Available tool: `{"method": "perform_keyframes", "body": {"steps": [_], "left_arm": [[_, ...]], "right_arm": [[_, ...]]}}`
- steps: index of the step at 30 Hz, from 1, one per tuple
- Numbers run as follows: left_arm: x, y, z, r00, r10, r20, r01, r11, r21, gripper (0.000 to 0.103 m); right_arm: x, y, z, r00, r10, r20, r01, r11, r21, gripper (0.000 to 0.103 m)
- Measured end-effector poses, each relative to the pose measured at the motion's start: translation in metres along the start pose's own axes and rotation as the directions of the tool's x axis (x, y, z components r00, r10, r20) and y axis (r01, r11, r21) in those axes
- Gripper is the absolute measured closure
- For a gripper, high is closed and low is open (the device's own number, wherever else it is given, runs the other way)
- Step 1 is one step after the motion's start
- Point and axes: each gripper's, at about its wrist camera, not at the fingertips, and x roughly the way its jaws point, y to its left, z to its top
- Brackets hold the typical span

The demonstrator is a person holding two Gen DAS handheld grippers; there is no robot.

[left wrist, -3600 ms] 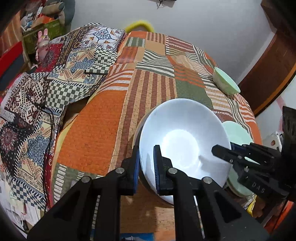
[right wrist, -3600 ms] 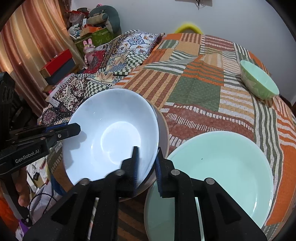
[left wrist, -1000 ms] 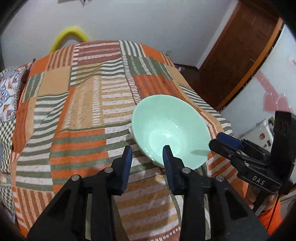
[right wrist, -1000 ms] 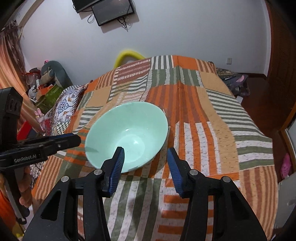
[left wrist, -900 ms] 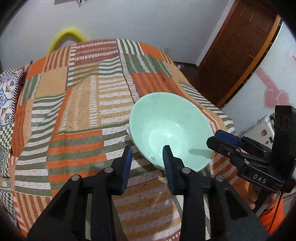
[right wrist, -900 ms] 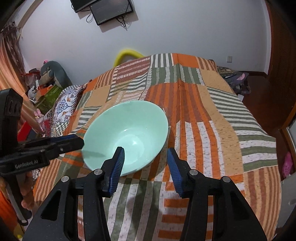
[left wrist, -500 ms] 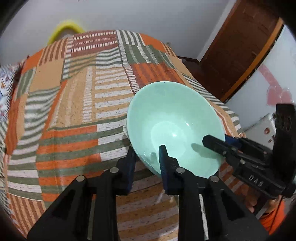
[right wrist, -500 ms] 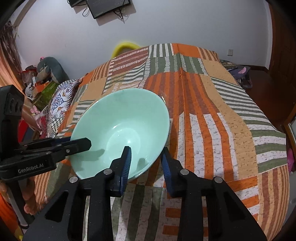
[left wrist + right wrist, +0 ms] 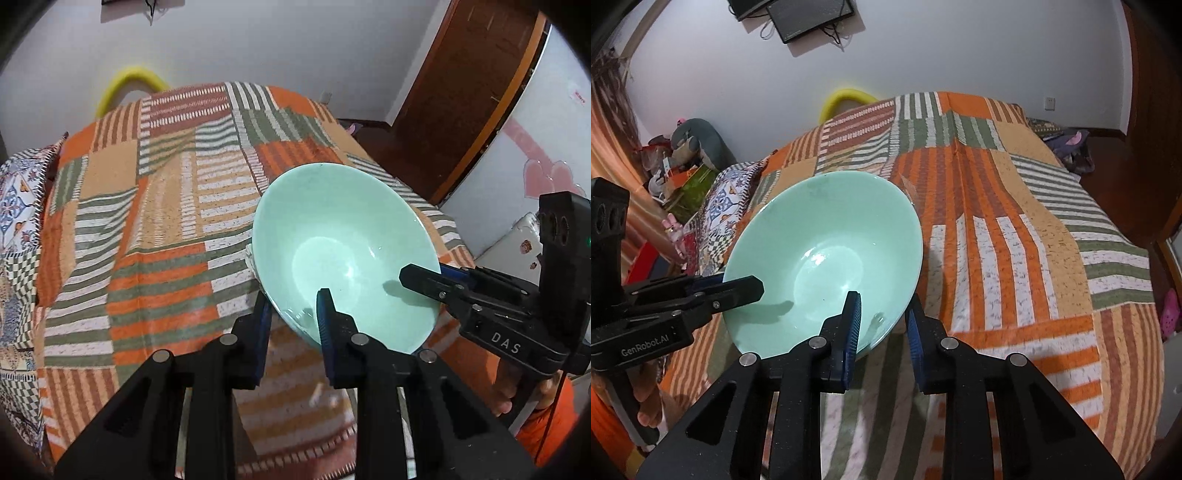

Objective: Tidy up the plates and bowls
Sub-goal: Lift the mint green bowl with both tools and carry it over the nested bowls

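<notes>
A mint green bowl tilts just above the striped patchwork bedspread. My left gripper is shut on the bowl's near-left rim, one blue pad inside and one outside. My right gripper straddles the opposite rim the same way, its jaws closing and the pads pressing on the rim. Each gripper shows in the other's view: the right gripper reaches in from the right, the left gripper from the left. A hand holds each gripper's handle.
A brown wooden door and a white appliance stand right of the bed. A yellow hoop rises behind it, under a wall screen. A patterned quilt and clutter lie left; shoes on the floor.
Both grippers, open beside the green bowl a second ago, have closed on its rim. The bowl has tipped and come slightly nearer. Earlier still they gripped a white bowl.
</notes>
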Motion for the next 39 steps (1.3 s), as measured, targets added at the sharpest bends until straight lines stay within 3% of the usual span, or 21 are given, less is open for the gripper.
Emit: {"method": "perform_keyframes", "body": {"steps": [11, 26, 32, 39], "left_arm": [[-0.1, -0.004, -0.03, 0.993, 0.019, 0.112, -0.017, 1.0, -0.022, 0.079], [-0.233, 0.001, -0.114, 0.97, 0.118, 0.214, -0.104, 0.992, -0.075, 0.079], [-0.267, 0.009, -0.147, 0.961, 0.153, 0.23, -0.13, 0.985, -0.113, 0.079], [-0.283, 0.028, -0.188, 0.961, 0.197, 0.194, -0.17, 0.974, -0.149, 0.079]], "right_arm": [[-0.055, 0.055, -0.002, 0.996, 0.038, 0.075, -0.031, 0.995, -0.094, 0.081], [-0.104, 0.136, -0.044, 0.985, 0.14, 0.104, -0.116, 0.971, -0.208, 0.081], [-0.111, 0.161, -0.062, 0.977, 0.192, 0.091, -0.165, 0.955, -0.247, 0.081], [-0.105, 0.186, -0.087, 0.97, 0.239, 0.042, -0.218, 0.935, -0.28, 0.081]]}}
